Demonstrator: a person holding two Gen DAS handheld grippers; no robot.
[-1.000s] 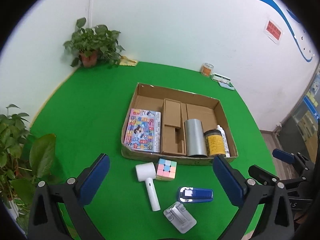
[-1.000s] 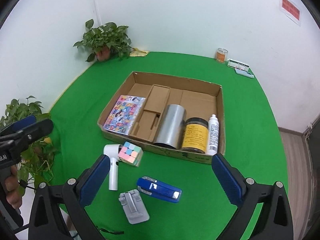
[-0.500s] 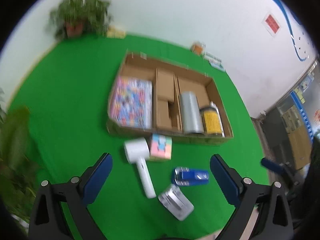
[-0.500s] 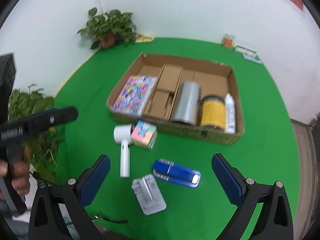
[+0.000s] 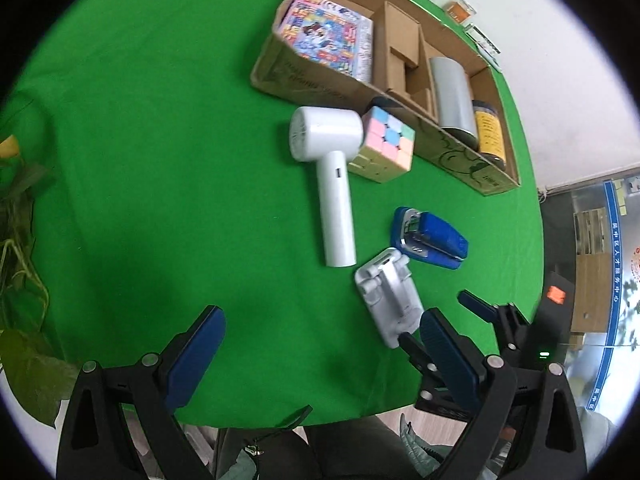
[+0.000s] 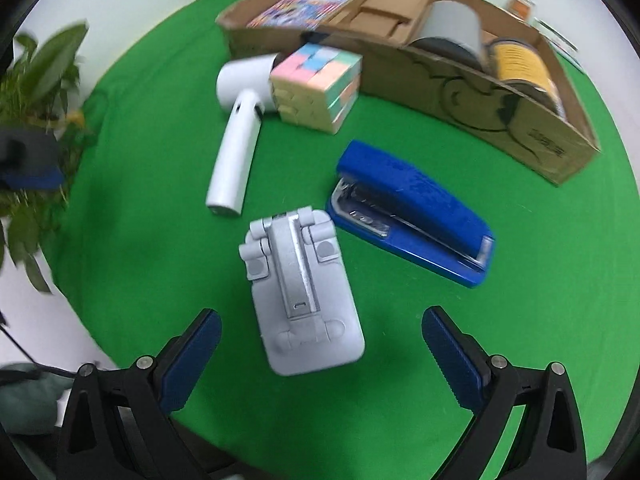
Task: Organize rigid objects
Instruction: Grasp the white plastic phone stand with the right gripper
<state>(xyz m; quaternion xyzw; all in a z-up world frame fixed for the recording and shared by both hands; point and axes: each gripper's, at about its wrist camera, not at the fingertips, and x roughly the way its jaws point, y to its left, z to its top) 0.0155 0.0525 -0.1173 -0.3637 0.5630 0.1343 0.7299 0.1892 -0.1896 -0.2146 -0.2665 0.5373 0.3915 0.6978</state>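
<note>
Grey folding stand (image 6: 306, 292) lies flat on the green cloth (image 6: 540, 280), right under my right gripper (image 6: 320, 348). Its long axis runs roughly away from me, tilted a bit: hinge end w/ the knuckles points up toward the box, plain rounded end sits between my fingertips. My right jaws are wide, just been closing a little, pads on either side of the stand's near end but not touching it.

Just beside the stand's hinge end, to the right, the blue stapler (image 6: 412, 208) lies flat, long axis diagonal from upper left to lower right. To the left, the white handheld fan (image 6: 240, 128) lies on its side, handle end near the stand's hinge corner, round head away and up against the pastel cube (image 6: 318, 84). Cube sits just in front of the cardboard box (image 6: 480, 92) wall; can't tell if it touches.

In the box: colourful booklet (image 5: 328, 36) at left, cardboard inserts mid, silver cylinder (image 5: 452, 96) lying down, yellow-label jar (image 5: 490, 132) at right.

My left gripper (image 5: 316, 360) hangs over bare cloth near the table's front edge, jaws wide, nothing between them. From its view the stand (image 5: 390, 300) is close to my right-hand pad. Leafy plants (image 6: 36, 80) off the left side.
</note>
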